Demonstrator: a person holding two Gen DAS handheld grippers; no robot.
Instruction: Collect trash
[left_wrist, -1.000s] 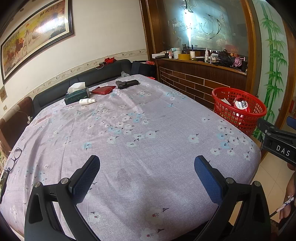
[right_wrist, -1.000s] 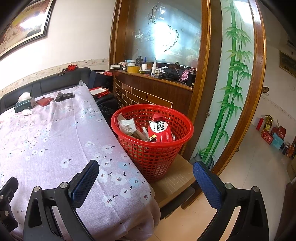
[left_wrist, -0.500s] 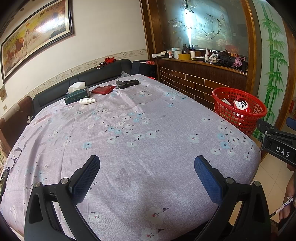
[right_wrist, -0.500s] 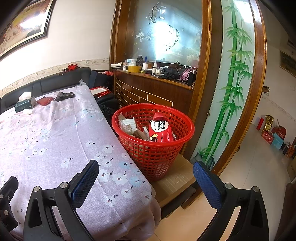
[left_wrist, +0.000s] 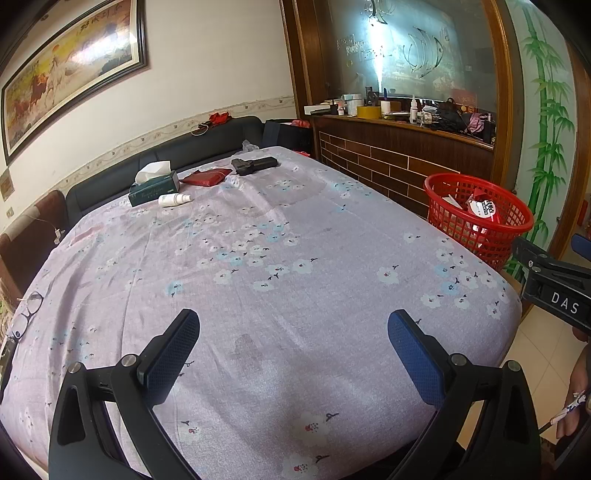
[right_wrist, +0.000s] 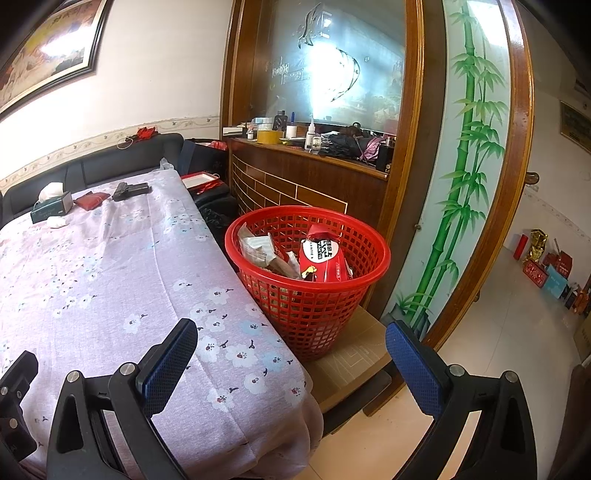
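Both the left gripper (left_wrist: 293, 341) and right gripper (right_wrist: 291, 350) have jaws apart, empty. Beside the red basket (right_wrist: 308, 284) the flowered tablecloth (left_wrist: 258, 258) seems bare; I would check its far end.

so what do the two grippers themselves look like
Both match: the left gripper and right gripper have black plastic frames with silver bolts and two fingers faced with blue textured pads. The right gripper's black body carries white "DAS" lettering, seen in the left wrist view.

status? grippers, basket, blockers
Left gripper open, empty, over bed. Right gripper open, empty. Red basket beside bed holds wrappers. Nothing blocking.
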